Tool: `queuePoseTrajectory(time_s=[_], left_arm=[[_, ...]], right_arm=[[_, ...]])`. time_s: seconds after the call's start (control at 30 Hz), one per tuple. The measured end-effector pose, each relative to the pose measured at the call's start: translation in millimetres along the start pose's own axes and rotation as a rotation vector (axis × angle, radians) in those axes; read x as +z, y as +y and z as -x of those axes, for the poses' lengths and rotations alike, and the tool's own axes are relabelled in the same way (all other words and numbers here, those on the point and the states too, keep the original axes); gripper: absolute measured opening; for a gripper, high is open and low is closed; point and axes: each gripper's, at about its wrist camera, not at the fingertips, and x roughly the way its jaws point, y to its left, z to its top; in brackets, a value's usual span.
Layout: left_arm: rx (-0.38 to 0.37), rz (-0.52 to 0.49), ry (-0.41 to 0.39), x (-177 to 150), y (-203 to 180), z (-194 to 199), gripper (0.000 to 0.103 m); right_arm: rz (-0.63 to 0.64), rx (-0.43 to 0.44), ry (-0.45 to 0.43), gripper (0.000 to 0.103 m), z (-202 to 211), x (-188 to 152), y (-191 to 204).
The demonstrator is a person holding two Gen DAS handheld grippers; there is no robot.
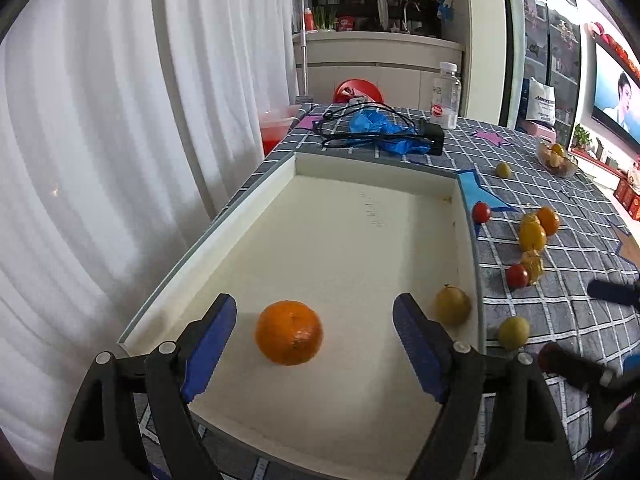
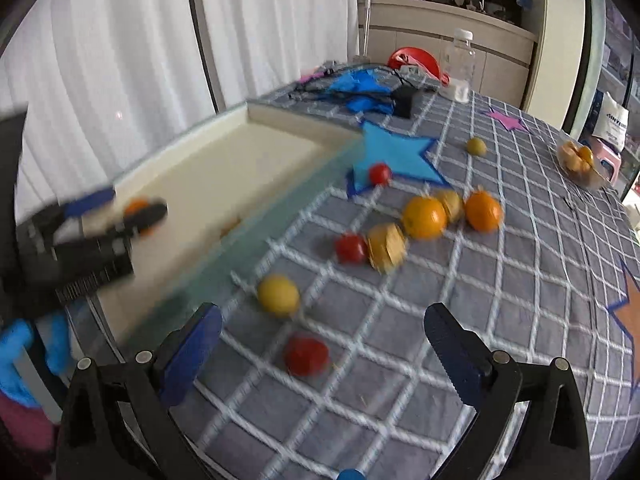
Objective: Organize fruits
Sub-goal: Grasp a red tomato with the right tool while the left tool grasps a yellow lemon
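A cream tray (image 1: 248,224) lies on the checked tablecloth. An orange (image 1: 289,333) rests on its floor between the wide-open fingers of my left gripper (image 1: 314,320), untouched. A yellow-green fruit (image 1: 452,304) sits in the tray's right corner. My right gripper (image 2: 322,332) is open above the cloth, with a red tomato (image 2: 306,356) between its fingers and a yellow fruit (image 2: 278,294) just beyond. Oranges (image 2: 424,217), husked fruits (image 2: 386,247) and another tomato (image 2: 351,248) lie scattered further out. The right wrist view is motion-blurred.
At the table's far end lie a blue bag (image 1: 380,128), a black charger with cable (image 1: 432,138) and a clear bottle (image 1: 446,96). A glass bowl of fruit (image 1: 557,157) stands far right. White curtains hang on the left.
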Motion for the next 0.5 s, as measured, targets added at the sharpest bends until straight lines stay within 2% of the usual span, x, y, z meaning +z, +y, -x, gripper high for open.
queuePoseTrajectory(time_s=[0.2, 0.5], left_arm=[[-0.03, -0.022, 0.001, 0.0, -16.6, 4.7, 0.084], [-0.058, -0.054, -0.019, 0.5, -24.9, 17.7, 0.084]], right_arm=[[0.053, -0.033, 0.048, 0.102, -16.0, -18.7, 8.3], [0.036, -0.026, 0.062, 0.103, -28.3, -16.6, 4.0]])
